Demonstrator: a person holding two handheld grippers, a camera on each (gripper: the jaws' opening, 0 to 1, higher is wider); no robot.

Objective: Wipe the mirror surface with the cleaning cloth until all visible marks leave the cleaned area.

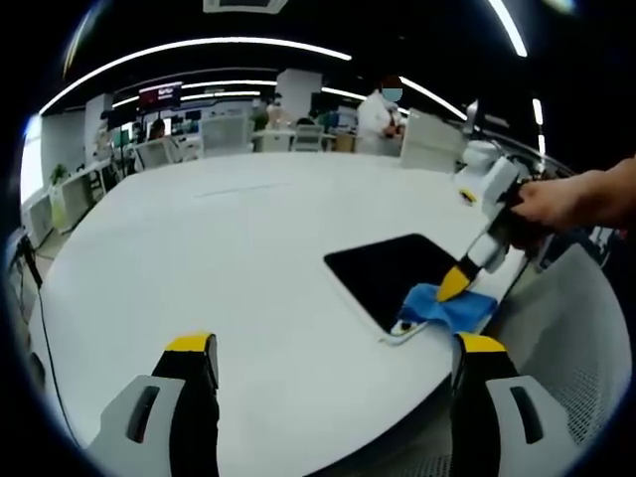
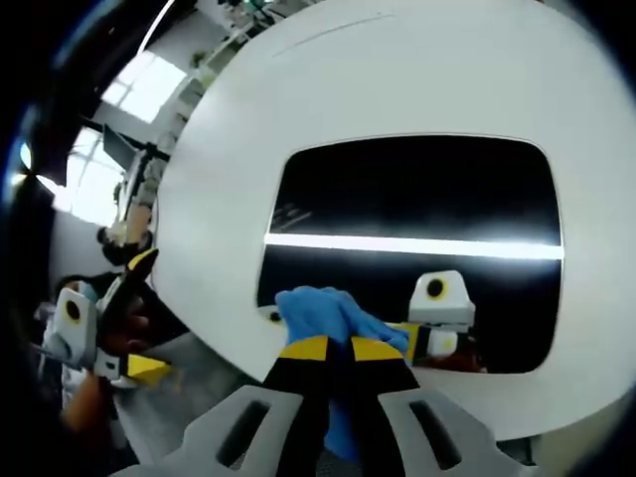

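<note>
Two grippers are up, and only your right gripper [image 2: 330,348] is working: its jaws are pinched together on the blue cleaning cloth [image 2: 323,313], pressing it at the mirror's [image 2: 412,199] near edge. The mirror lies flat on the white round table [image 2: 229,169], close to the table's rim, and its dark glass stretches away from your jaws, long axis running crosswise to them. So your wiping strokes should go forward and sideways over the glass; I can't make out any marks on it, only a bright reflected light strip.

Your left gripper [image 1: 333,348] hovers well apart from the mirror [image 1: 393,273], jaws spread wide and holding nothing, so the right hand [image 1: 566,199] is far nearer. Beyond the table lies an open office with desks and a person [image 1: 381,114] standing at the far side.
</note>
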